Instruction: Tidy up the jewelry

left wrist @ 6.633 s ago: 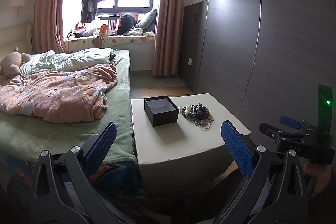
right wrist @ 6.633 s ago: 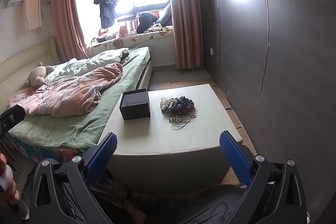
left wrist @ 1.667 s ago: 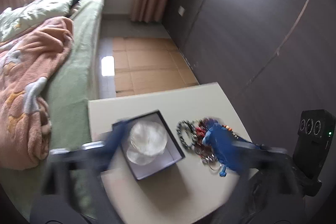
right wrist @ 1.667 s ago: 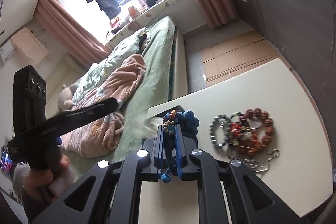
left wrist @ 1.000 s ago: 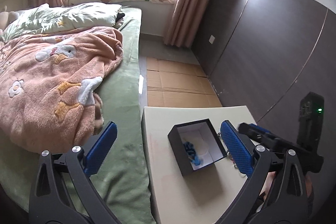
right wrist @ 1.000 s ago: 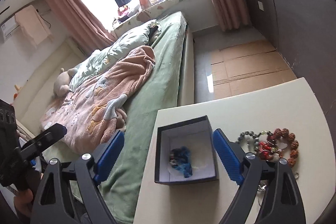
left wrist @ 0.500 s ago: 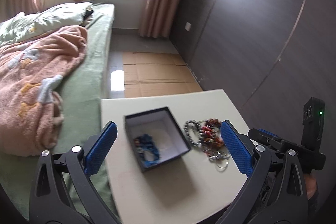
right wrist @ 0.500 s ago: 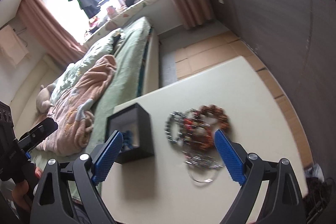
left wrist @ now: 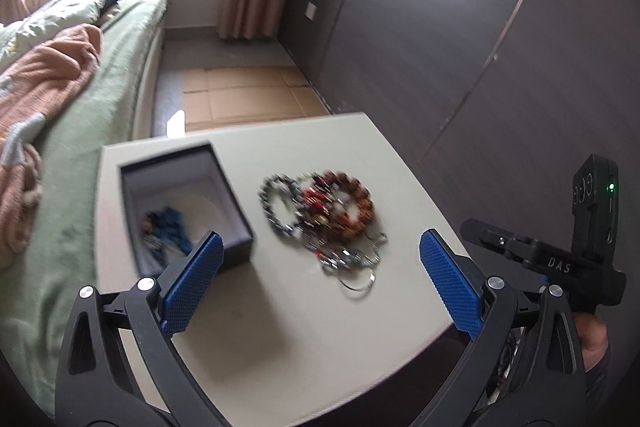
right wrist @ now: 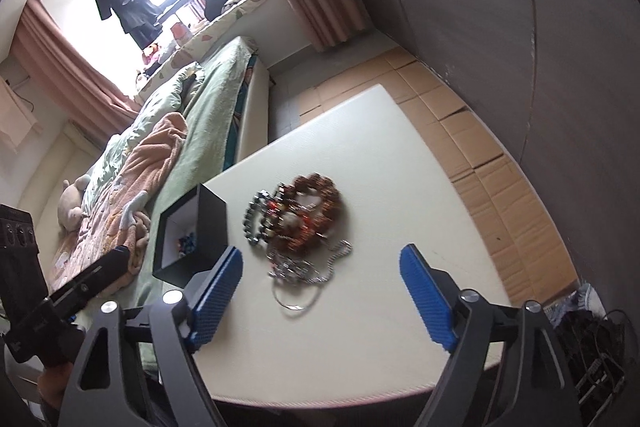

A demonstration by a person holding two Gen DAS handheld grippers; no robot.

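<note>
Both claws have closed in on the jewelry since half a second ago: the heap now looms larger in each wrist view and sits between the blue pads instead of further up the worktop. The left claw [left wrist: 318, 281] hangs spread wide and holds nothing, its left pad in front of the near corner of the black box [left wrist: 236, 205]. The right claw [right wrist: 322, 293] is likewise spread and empty, with the silver chains [right wrist: 308, 269] lying just beyond the gap between its pads.

On the cream worktop [right wrist: 400, 163] the open black box [right wrist: 212, 223] stands toward the bed side, white-lined, with the blue beaded bracelet [left wrist: 170, 227] lying inside it. Just beside the box, not touching it, lies the pile: a grey bead bracelet [left wrist: 276, 203] nearest the box, a brown bead bracelet [left wrist: 352, 203] on the far side, red pieces tangled between them, and chains with a thin ring at the near edge. Motion blur softens the beads.

A green bed [left wrist: 100, 75] with a pink blanket [left wrist: 44, 75] runs along the worktop's left.
</note>
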